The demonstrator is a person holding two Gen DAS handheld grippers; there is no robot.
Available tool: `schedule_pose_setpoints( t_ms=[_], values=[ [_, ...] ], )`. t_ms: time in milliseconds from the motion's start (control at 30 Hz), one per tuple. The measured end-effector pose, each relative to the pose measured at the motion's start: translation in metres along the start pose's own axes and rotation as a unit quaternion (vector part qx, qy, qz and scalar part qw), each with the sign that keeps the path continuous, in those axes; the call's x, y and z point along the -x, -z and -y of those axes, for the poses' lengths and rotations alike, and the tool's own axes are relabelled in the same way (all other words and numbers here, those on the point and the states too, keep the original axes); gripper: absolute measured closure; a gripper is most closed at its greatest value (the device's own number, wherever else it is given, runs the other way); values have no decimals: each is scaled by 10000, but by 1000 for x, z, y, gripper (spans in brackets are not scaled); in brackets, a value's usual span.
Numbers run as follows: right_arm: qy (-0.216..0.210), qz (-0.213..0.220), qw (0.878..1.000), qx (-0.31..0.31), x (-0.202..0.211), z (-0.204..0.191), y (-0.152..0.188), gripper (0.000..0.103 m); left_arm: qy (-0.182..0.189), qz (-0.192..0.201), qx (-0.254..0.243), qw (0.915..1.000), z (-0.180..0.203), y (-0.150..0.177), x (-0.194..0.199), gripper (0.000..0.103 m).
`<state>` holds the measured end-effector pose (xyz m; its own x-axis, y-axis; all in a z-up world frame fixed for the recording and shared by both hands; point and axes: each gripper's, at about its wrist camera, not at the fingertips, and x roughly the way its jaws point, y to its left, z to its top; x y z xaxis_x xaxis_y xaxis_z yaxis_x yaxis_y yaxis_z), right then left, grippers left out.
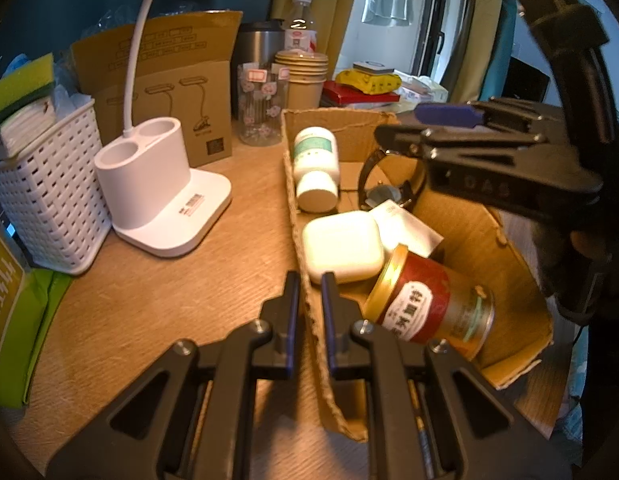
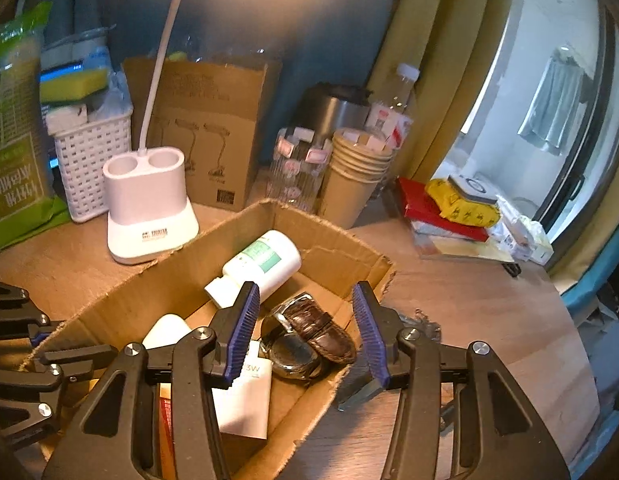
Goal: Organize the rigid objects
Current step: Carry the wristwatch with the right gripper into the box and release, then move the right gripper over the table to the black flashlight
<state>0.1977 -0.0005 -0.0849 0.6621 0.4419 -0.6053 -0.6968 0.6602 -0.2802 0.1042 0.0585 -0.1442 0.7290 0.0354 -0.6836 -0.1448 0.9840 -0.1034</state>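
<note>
The left gripper point(image 1: 309, 284) has its fingers point(image 1: 292, 300) nearly pressed together, straddling the near wall of the cardboard box point(image 1: 349, 408); whether the blue pads actually bite the cardboard I cannot tell, but it reads as steadying the box. The right gripper point(image 2: 305, 328) hangs over the box's far half with its fingers point(image 2: 245, 320) spread wide and empty, the wristwatch point(image 2: 309, 336) lying directly below between them.

Already in the box: a white pill bottle point(image 1: 315, 168) on its side toward 12 o'clock, a white earbud case point(image 1: 341, 248) at centre, a white charger block point(image 2: 245, 396) touching the watch, and a red-labelled jar point(image 1: 425, 308) tipped over toward 4 o'clock. My reading is that the watch has just been deposited, so the sorting is well along. A small metal clip or key cluster point(image 2: 423, 322) sits on the counter point(image 2: 489, 320) just outside the box at 3 o'clock, probably the next pick; what it is exactly is unclear.

Reaching it calls for lifting clear of the torn right wall first. Open counter lies at 3 to 5 o'clock; the white lamp base point(image 2: 149, 216), paper cups point(image 2: 357, 176) and floral glass point(image 2: 297, 168) crowd 10 to 12 o'clock.
</note>
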Motion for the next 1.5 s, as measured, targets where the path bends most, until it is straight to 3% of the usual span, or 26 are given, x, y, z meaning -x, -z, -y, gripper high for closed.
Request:
schedule_pose_setpoints(
  t_ms=[233,833,1500],
  values=[
    [-1,130,9997,-217,11,14,0,38,-1,0,0,10000,0,0,0,91],
    [335,334,9956,-805,43,58,19,38,-23,10,0,10000,-2,0,-1,91],
    [830,244,9873,-1333,49,112,42,37,-24,11,-2,10000,-1,0,-1,91]
  ],
)
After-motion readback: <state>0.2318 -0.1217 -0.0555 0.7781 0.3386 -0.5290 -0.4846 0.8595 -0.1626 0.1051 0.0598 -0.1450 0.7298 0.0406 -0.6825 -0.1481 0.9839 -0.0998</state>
